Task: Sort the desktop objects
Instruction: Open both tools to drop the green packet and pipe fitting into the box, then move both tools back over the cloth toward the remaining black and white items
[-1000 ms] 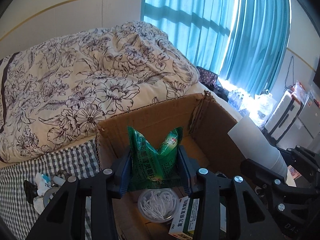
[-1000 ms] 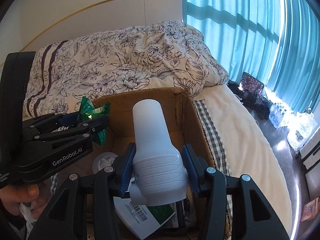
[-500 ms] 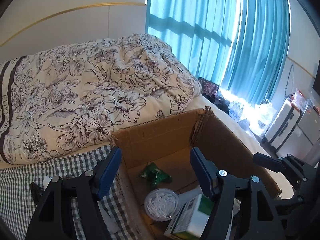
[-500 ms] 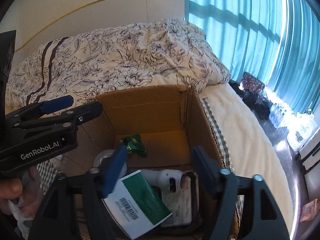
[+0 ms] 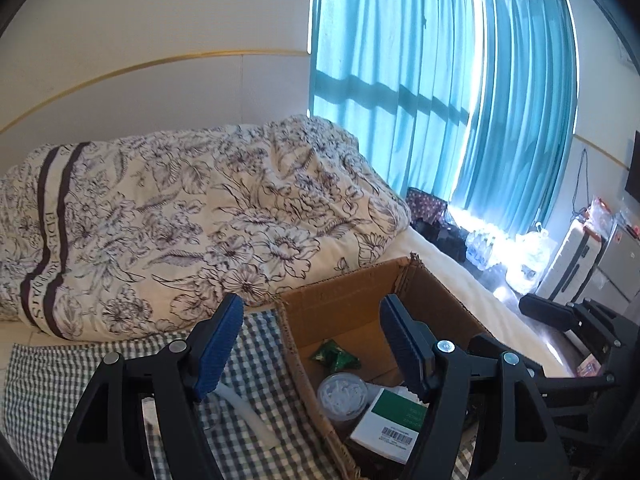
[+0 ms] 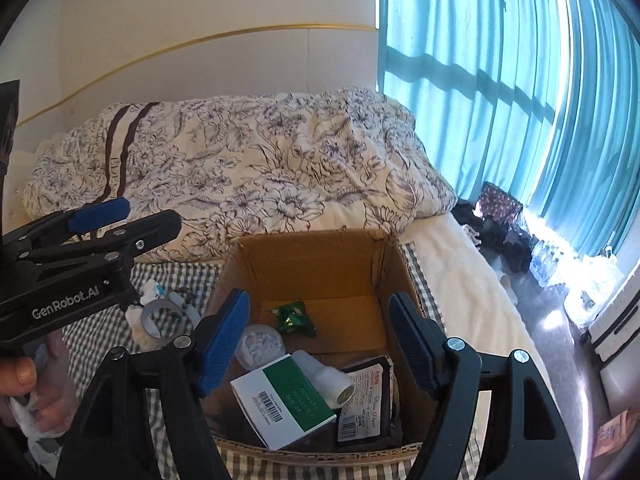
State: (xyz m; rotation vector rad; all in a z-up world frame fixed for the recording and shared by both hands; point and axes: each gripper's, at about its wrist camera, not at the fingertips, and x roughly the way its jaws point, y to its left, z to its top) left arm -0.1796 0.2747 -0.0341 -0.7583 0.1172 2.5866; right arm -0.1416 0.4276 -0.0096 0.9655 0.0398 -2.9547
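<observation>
inside, crumpled green packet (image 6: 294,317) lies on cardboard box (image 6: 304,256) floor.

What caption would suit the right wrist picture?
Open right gripper over a cardboard box holding a green packet, carton and white bottle.

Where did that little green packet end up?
The green packet lies on the floor of the cardboard box, toward its far wall. In the right wrist view it sits just beyond the round clear tub and the green-and-white carton.
</observation>
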